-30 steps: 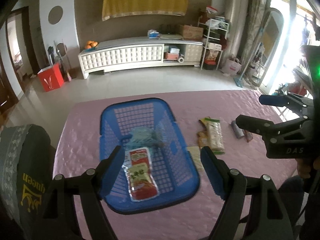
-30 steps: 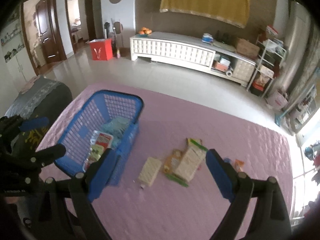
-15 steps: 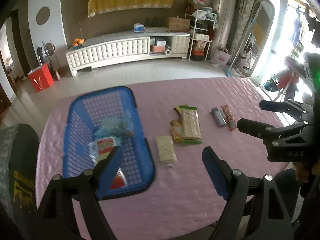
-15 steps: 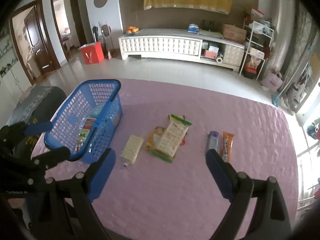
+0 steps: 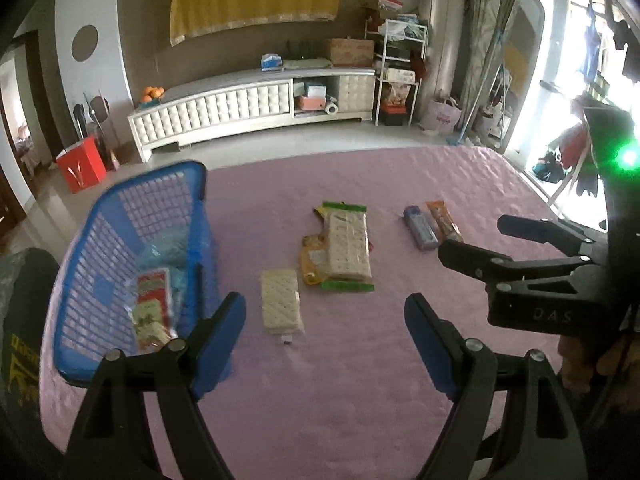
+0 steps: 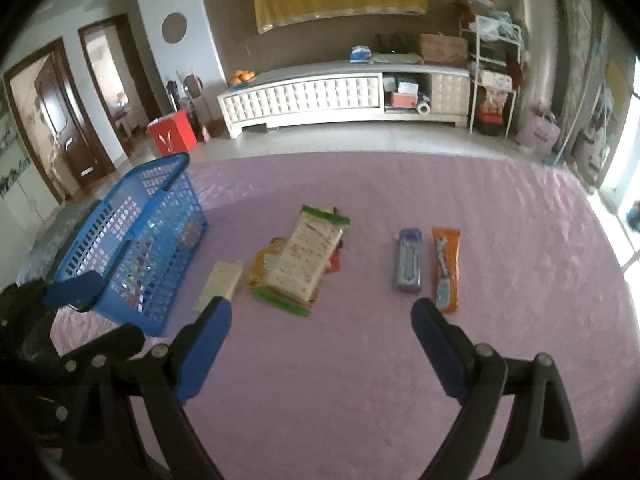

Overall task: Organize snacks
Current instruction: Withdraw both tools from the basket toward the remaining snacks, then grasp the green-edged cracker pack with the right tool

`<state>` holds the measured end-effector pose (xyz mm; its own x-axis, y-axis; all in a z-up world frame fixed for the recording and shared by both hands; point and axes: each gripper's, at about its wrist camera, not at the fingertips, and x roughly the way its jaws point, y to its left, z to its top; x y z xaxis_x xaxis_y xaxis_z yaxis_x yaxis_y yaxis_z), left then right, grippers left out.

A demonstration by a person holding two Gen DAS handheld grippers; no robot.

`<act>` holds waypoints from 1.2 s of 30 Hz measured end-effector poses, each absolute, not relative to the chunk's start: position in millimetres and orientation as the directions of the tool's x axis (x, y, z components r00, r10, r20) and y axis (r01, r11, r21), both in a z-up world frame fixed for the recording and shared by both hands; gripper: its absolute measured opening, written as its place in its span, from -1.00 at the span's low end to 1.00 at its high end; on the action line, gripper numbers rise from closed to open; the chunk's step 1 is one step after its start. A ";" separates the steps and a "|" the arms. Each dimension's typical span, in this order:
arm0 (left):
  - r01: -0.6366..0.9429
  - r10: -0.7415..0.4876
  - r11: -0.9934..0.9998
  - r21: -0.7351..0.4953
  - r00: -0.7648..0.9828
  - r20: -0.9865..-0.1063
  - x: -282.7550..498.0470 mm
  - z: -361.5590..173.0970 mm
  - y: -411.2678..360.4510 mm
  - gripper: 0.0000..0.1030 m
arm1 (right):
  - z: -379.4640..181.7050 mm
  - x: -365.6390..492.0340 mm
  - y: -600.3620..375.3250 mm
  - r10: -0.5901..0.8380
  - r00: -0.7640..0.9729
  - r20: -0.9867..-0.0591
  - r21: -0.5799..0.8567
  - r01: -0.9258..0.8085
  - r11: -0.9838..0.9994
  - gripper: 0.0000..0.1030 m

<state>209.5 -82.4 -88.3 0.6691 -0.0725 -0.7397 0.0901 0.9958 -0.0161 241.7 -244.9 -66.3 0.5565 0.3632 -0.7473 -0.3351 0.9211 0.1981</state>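
Table (image 5: 360,380) under a quilted pink cloth, seen along both sets of tongs, each pointing down toward its surface. Left tongs (image 5: 325,332): jaws spread wide, nothing between the blue pads, hovering above bare cloth just in front of a small pale cracker packet (image 5: 280,306). Right tongs (image 6: 321,334): jaws likewise spread wide and empty, above the cloth in front of the loose snacks; in the left wrist view they enter from the right edge as a black frame with the jaws apart.

Blue plastic basket (image 5: 132,264) at the left side of the table, with lattice walls; inside lie a red and yellow snack packet (image 5: 151,308) and a light blue wrapped packet (image 5: 168,244) behind it. In the right wrist view the basket (image 6: 136,256) shows its side wall, the contents visible only through the holes.

Loose snacks on the cloth, left to right: the small cracker packet just beside the basket, apart from it; a long cracker pack with green ends (image 5: 347,246) lying on top of an orange-yellow packet (image 5: 314,262); well to the right, a purple bar (image 5: 420,227) and an orange bar (image 5: 443,220) side by side, near each other but not clearly touching. The same row appears in the right wrist view: cracker pack (image 6: 304,260), purple bar (image 6: 408,266), orange bar (image 6: 445,268).

Background: white tufted cabinet (image 6: 344,96) against the far wall, a red box (image 6: 172,134) on the floor
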 end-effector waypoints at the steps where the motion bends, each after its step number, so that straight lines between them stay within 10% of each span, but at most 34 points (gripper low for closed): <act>1: 0.087 -0.075 0.996 -0.023 0.662 -0.746 211.4 -95.7 -84.5 0.48 | -71.6 240.2 -247.3 0.367 0.556 -0.746 0.205 -0.334 0.920 0.82; 6: 0.066 -0.047 0.998 -0.007 0.627 -0.778 222.1 -127.5 -90.5 0.11 | -105.2 232.4 -259.1 0.361 0.555 -0.750 0.217 -0.309 0.926 0.50; 17: 0.028 0.085 0.992 0.120 0.546 -0.833 250.0 -191.1 -89.6 -0.23 | -137.9 247.9 -244.7 0.347 0.483 -0.804 0.211 -0.314 0.926 0.50; 36: 0.008 0.173 0.979 0.204 0.501 -0.848 310.1 -219.7 -65.8 -0.24 | -150.0 248.4 -236.7 0.332 0.465 -0.820 0.192 -0.324 0.926 0.50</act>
<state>310.1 -65.8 -219.7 0.5011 0.1727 -0.8480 0.0075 0.9790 0.2038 248.4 -236.7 -150.0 0.4652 0.3323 -0.8204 -0.3240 0.9265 0.1915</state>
